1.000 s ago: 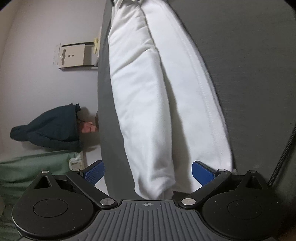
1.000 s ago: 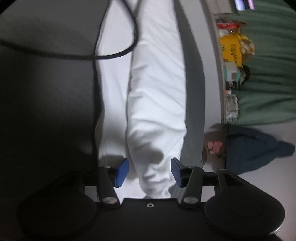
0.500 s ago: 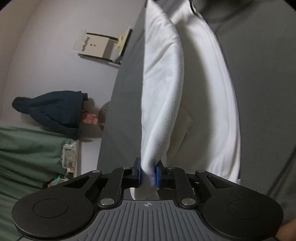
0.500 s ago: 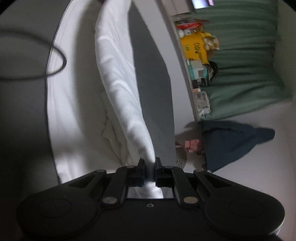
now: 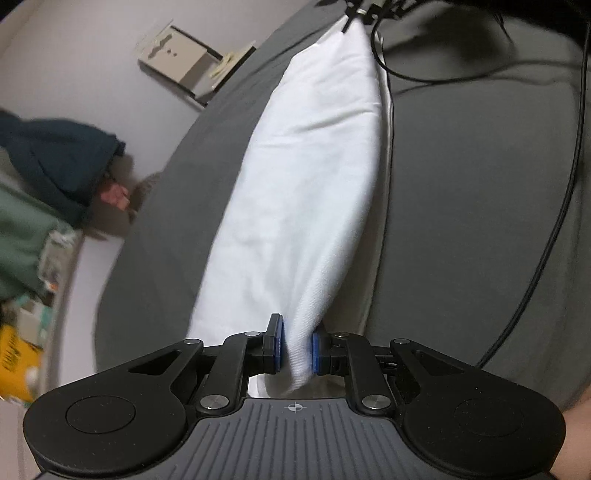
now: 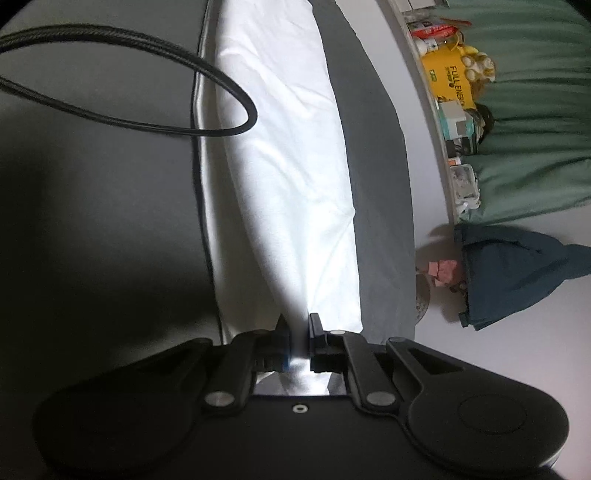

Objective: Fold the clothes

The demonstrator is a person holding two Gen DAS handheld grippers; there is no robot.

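Note:
A white garment (image 5: pixel 314 184) stretches in a long folded band over the dark grey surface (image 5: pixel 480 221). My left gripper (image 5: pixel 297 349) is shut on one end of it, the cloth pinched between the blue pads. In the right wrist view the same white garment (image 6: pixel 284 166) runs away from the camera, and my right gripper (image 6: pixel 298 343) is shut on its other end. The right gripper (image 5: pixel 360 11) shows small at the far end of the cloth in the left wrist view. The band is lifted and taut between the two grippers.
Black cables (image 5: pixel 554 184) (image 6: pixel 147 92) hang across the grey surface. A dark blue garment (image 6: pixel 517 277) lies on the pale floor, beside a green curtain (image 6: pixel 535 129) and a shelf of clutter with a yellow pack (image 6: pixel 448 79). A cardboard piece (image 5: pixel 184 62) lies beyond the surface's edge.
Both grippers were open around the garment a second ago, then shut on it. Since then the cloth has been lifted and pulled taut, swinging toward the right of the left wrist view.

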